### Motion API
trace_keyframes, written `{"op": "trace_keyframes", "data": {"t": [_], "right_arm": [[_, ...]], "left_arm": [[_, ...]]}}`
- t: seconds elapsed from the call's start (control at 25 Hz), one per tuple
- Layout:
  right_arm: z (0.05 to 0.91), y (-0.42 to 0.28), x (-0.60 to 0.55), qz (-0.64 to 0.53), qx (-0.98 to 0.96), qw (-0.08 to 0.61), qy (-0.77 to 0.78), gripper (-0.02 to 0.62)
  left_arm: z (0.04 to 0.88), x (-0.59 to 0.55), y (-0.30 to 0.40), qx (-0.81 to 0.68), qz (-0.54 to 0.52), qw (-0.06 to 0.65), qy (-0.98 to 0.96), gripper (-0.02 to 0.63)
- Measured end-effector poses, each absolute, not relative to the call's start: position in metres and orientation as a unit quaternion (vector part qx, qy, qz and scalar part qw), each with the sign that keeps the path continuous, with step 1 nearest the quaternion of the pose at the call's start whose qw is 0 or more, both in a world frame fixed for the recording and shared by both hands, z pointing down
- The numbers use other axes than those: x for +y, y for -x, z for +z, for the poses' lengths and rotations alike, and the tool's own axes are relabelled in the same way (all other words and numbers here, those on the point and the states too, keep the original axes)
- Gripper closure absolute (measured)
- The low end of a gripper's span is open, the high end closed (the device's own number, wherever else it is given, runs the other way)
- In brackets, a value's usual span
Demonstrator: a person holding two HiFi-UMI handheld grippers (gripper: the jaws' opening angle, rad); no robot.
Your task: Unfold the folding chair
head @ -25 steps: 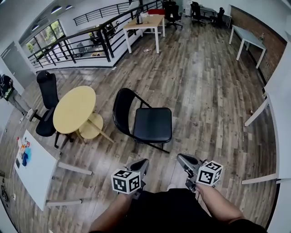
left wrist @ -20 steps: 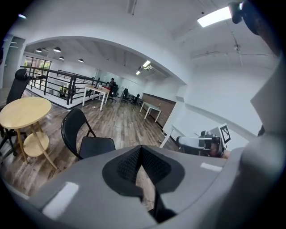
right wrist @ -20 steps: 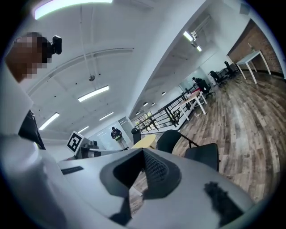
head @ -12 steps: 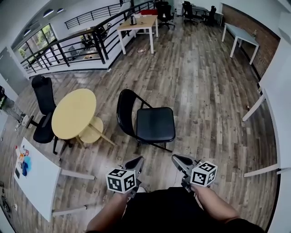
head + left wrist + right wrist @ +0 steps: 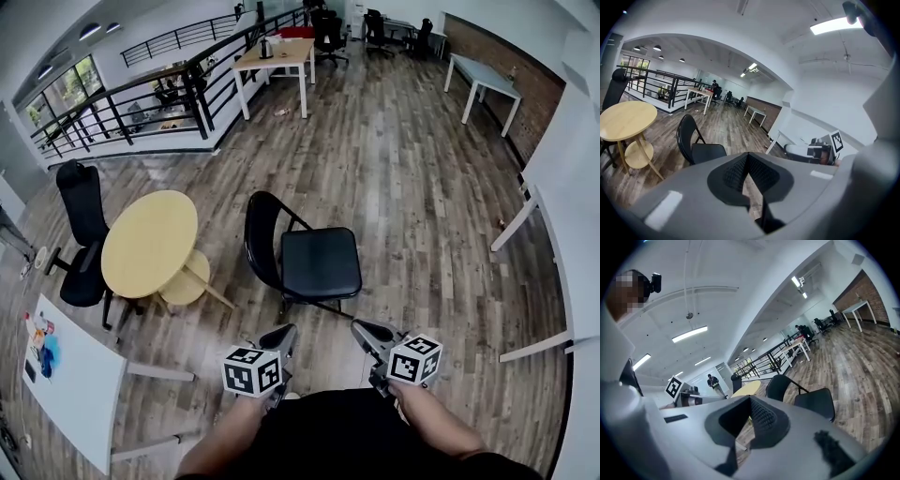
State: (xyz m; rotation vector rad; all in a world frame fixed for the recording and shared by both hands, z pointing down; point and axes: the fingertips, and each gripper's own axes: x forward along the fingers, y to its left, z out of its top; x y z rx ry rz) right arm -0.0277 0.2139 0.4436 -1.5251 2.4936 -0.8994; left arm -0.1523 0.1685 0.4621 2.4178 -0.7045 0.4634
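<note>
Indoors, folding chair [image 5: 309,258] stands open on plank floor [image 5: 422,187]; left gripper [image 5: 285,331] and right gripper [image 5: 359,327] fingers closed

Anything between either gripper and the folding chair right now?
Nothing visible. Only bare wood floor lies between the left gripper, the right gripper and the folding chair, which already stands open. The round table stands beside the chair, off that path. Both grippers are shut and empty.
</note>
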Motion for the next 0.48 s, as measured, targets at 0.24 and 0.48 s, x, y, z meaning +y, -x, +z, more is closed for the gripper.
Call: {"op": "trace_keyframes", "data": {"t": [0.24,0.48], "right_arm": [[0.445,0.027,0.207,-0.294,0.815,0.024,0.499,0.591],[0.454,0.025,0.208,-0.303,0.813,0.008,0.497,0.591]], "left_arm": [[0.473,0.17,0.15,-0.261,0.16,0.309,-0.901,0.598],[0.479,0.171,0.153,-0.261,0.16,0.319,-0.897,0.598]]}}
